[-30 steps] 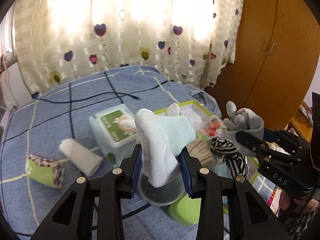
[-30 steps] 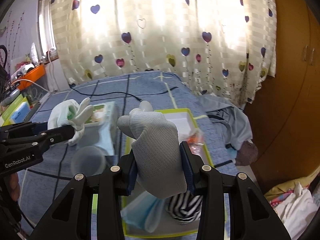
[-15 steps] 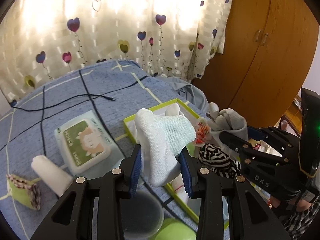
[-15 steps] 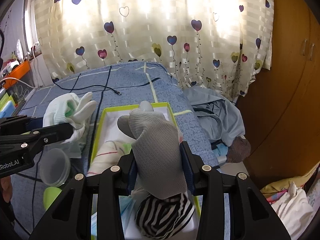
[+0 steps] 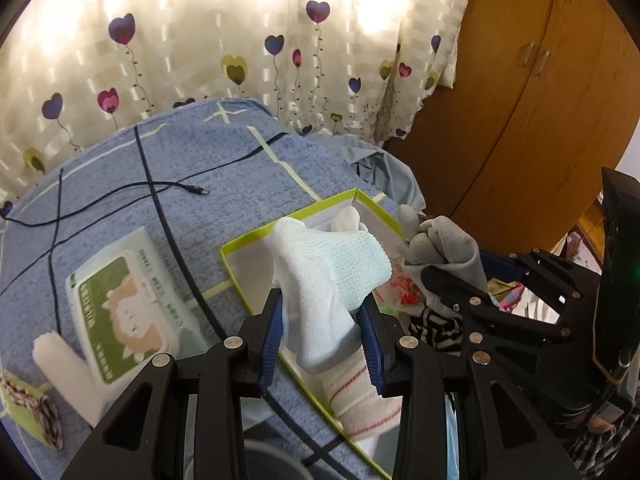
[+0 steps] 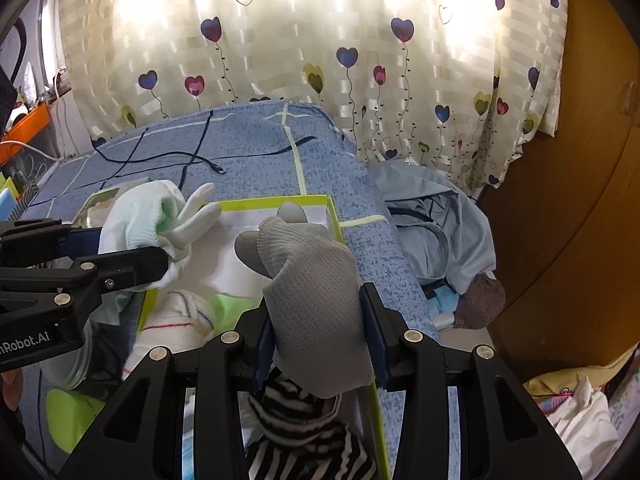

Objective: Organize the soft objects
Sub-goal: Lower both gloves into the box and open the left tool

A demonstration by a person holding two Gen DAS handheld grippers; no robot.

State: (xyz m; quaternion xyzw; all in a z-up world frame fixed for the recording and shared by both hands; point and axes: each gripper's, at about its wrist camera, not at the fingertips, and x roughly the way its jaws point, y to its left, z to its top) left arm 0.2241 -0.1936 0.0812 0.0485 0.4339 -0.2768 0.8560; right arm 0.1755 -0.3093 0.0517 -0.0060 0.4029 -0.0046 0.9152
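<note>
The shallow white box with the lime-green rim (image 5: 286, 219) lay on the blue patterned bedspread (image 5: 208, 168), and everything else is best placed against it. Above its near half the left gripper (image 5: 322, 330) was clamped on a white knitted glove with a pale mint cuff (image 5: 332, 264), the glove's fingers pointing out over the box's bare white floor. Beside it, over the box's right side, the right gripper (image 6: 318, 338) was clamped on a grey knitted glove (image 6: 312, 280), hanging clear of the contents.

Part of the sorting looked done. Already inside the box, at its near end, lay a black-and-white striped fabric item (image 6: 304, 432), a white sock with thin red stripes (image 5: 360, 396) and a small printed plastic packet (image 5: 400, 292) — the far half was bare.

Both gloves were not yet released, so that step remained. Outside the box, to its left, a white fabric roll (image 5: 68, 376), a green cloth piece with a checked trim (image 5: 28, 412) and a green-labelled pack of wipes (image 5: 128, 312) sat on the bedspread — the first two probably remained to be put away.
</note>
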